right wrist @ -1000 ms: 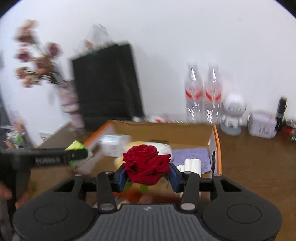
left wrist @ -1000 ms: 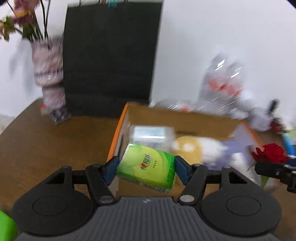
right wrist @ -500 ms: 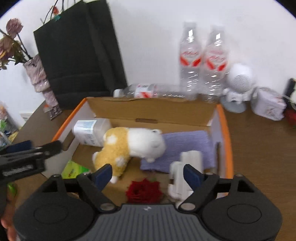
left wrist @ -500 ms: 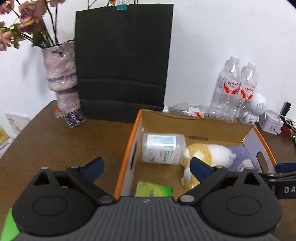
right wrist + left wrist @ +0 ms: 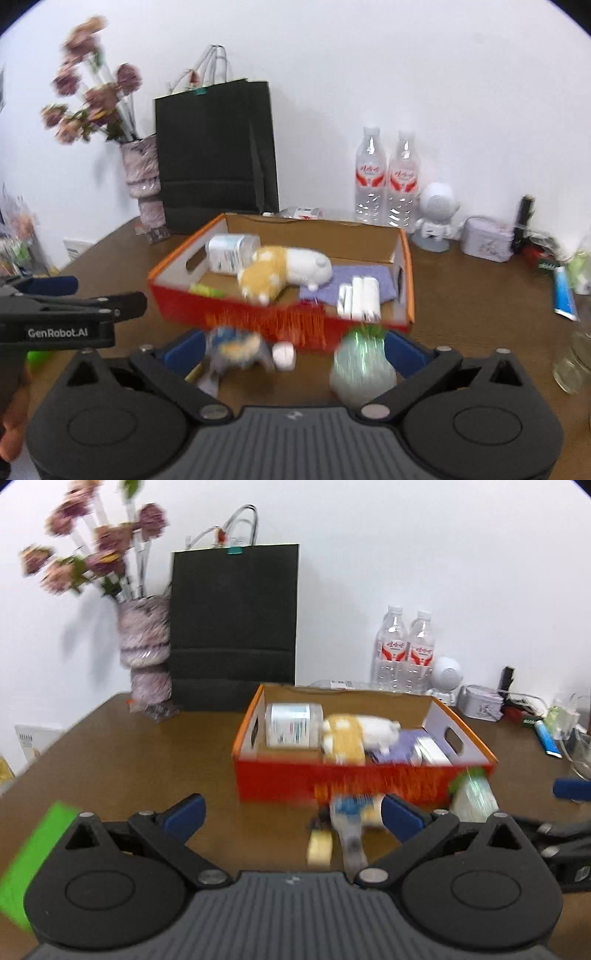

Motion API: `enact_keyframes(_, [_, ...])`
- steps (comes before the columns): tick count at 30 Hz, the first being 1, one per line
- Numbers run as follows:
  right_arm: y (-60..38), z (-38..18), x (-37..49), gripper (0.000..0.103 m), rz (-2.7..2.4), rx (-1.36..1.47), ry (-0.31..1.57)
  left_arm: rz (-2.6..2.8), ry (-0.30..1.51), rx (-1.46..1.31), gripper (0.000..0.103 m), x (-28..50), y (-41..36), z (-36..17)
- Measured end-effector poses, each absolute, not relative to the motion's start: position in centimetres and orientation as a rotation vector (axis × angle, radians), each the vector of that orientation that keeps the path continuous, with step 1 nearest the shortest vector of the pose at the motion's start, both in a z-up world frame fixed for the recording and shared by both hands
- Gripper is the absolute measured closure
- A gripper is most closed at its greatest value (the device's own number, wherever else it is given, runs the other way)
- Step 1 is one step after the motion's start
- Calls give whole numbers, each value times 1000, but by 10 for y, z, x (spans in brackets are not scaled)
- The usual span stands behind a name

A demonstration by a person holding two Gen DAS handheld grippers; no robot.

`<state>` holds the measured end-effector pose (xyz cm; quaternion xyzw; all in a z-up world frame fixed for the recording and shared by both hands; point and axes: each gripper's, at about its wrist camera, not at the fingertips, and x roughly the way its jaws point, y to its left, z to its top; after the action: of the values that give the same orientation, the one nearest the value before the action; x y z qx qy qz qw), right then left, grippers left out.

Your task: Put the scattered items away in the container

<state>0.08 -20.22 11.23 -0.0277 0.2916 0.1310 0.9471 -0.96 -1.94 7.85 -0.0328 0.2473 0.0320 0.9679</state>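
Both tongs gape wide and empty, the left tongs (image 5: 291, 814) and right tongs (image 5: 293, 349) poised before the orange cardboard box (image 5: 280, 317); a blurred blue-and-yellow toy (image 5: 234, 347) lies on the brown table (image 5: 129, 757) against the box's front, seemingly the next pickup; it calls for closing on it.

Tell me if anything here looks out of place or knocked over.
Yes. A few blurred small items and a pale green-topped thing lie on the table outside the orange box, not yet tidied. Inside it, the white jar lies on its side. A bottle behind the box also lies flat.
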Motion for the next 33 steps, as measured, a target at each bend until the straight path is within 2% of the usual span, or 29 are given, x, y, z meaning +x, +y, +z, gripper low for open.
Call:
enact_keyframes(4, [-193, 59, -50, 0, 237, -115, 601, 18, 550, -82, 0, -44, -24, 34])
enact_keyframes(10, [-197, 16, -68, 0, 248, -40, 678, 10, 611, -63, 0, -53, -28, 10])
enact_keyframes(17, [-197, 9, -64, 0, 213, -52, 714, 8, 670, -106, 0, -51, -24, 3])
enact_keyframes(23, [-199, 9, -63, 0, 218, -49, 713, 38, 703, -8, 0, -49, -37, 0])
enact_keyframes(33, [-200, 9, -62, 0, 205, -44, 713, 36, 703, -9, 0, -50, -35, -1])
